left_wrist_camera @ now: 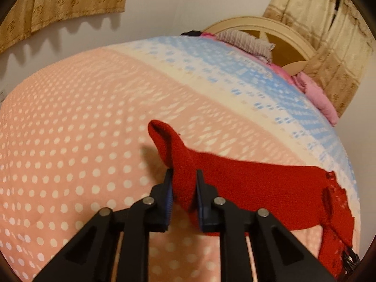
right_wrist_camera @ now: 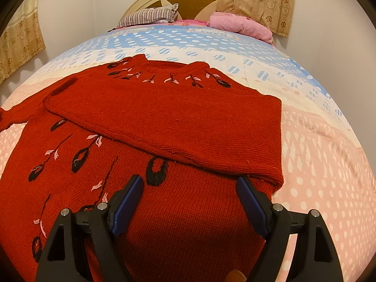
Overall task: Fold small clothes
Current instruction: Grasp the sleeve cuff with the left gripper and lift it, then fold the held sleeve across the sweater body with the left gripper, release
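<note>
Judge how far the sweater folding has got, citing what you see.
Done: the right sleeve lies folded across the red sweater. In hand: the left gripper is shut on the left sleeve, which is not yet across. The right gripper hangs open above the body. Left: folding the body.

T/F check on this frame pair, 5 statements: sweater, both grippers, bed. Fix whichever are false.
1. The left gripper is shut on a sleeve of the red sweater. True.
2. The right gripper is clamped on the sweater's hem. False: its jaws stand open above the sweater, holding nothing.
3. One sleeve is already folded across the sweater's front. True.
4. The sweater is plain, with no pattern. False: it has black and pink embroidery near the neckline and down the front.
5. The sweater lies on a bare wooden table. False: it lies on a bed with a dotted pink and blue bedspread.
</note>
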Motion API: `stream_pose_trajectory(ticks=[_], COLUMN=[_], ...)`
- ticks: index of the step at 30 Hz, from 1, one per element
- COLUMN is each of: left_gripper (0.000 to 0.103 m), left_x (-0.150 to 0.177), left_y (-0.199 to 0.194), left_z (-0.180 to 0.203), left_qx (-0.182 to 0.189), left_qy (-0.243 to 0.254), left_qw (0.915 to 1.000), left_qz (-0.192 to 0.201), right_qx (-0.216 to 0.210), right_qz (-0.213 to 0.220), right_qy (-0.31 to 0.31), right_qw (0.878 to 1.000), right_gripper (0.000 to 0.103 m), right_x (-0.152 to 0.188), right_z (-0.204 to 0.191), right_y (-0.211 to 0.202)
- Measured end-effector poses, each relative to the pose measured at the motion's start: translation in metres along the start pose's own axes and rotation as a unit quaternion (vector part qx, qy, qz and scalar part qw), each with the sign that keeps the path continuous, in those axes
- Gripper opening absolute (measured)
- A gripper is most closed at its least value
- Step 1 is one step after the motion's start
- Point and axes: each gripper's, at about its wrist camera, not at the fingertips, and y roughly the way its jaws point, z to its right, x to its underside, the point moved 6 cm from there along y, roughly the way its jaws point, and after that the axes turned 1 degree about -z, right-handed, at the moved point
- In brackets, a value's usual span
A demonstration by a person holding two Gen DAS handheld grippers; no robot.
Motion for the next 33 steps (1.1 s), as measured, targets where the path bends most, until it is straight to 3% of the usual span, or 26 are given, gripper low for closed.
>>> stream_pose_trajectory(ticks=[21, 27, 33], left_gripper=[0.017, 0.017, 0.018], left_x=[-0.041, -0.05, -0.049], left_y=[-0.073, -0.091, -0.106], left_z=[0.127, 0.18, 0.251], left_qx=[0.081, 0.125, 0.175], left_qy=[0.069, 0.08, 0.113], left_qw=[0.9931, 0.9869, 0.9753], left_qz=[0.049, 0.063, 0.074], right_qx=[0.006, 0.006, 0.006], right_qz=[0.009, 0.009, 0.009], right_qy=[0.007, 0.008, 0.008], right_qw=[1.0, 1.0, 1.0], right_gripper=[0.083, 0.083, 0.083], right_x=[0.0, 0.001, 0.001], right_z=[-0.001, -0.001, -0.001], right_y=[-0.003, -0.003, -0.003])
